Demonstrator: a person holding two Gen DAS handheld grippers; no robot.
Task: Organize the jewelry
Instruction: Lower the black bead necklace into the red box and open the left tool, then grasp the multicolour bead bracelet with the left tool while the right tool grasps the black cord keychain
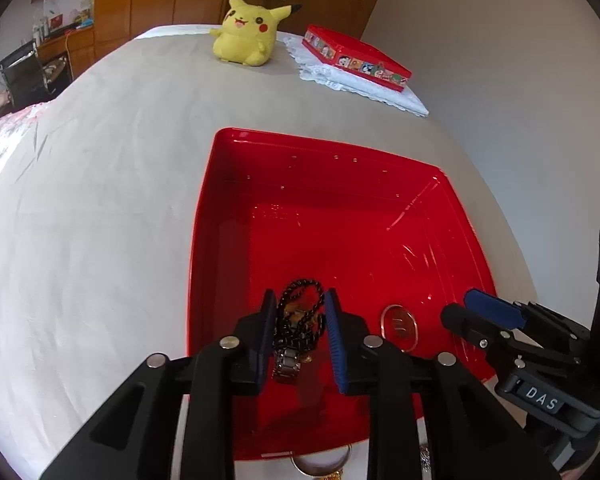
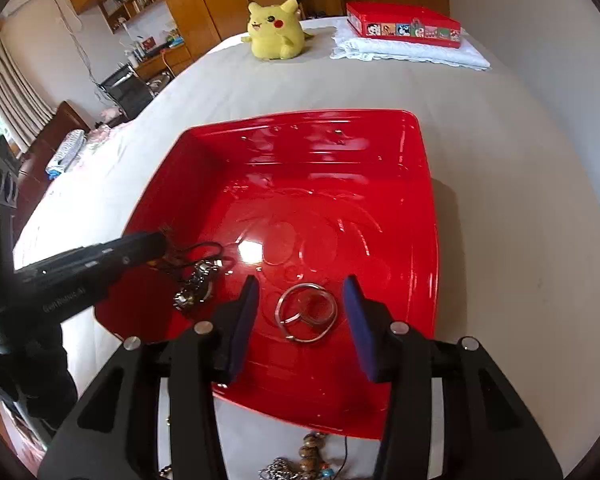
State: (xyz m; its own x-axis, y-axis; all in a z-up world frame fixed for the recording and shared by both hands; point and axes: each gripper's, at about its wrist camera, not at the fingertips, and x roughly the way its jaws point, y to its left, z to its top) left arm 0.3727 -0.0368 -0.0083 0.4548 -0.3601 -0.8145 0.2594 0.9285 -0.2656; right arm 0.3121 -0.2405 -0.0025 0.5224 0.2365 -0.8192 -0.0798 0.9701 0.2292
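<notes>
A red tray (image 1: 260, 148) lies on the bed, also in the right wrist view (image 2: 380, 116). In it lies a tangle of a black bead chain (image 1: 300, 296) and a metal watch (image 1: 286, 364), seen too in the right wrist view (image 2: 196, 284). My left gripper (image 1: 299, 336) is open, its jaws either side of the tangle. A silver bangle (image 2: 306, 312) lies in the tray between the open jaws of my right gripper (image 2: 300, 320). The bangle also shows in the left wrist view (image 1: 398, 326).
A yellow Pikachu plush (image 1: 246, 32) and a red tin (image 1: 356, 58) on a white cloth (image 1: 380, 92) sit at the far end of the bed. Loose beads and chains (image 2: 300, 460) lie on the sheet before the tray. A gold ring (image 1: 320, 464) lies near it.
</notes>
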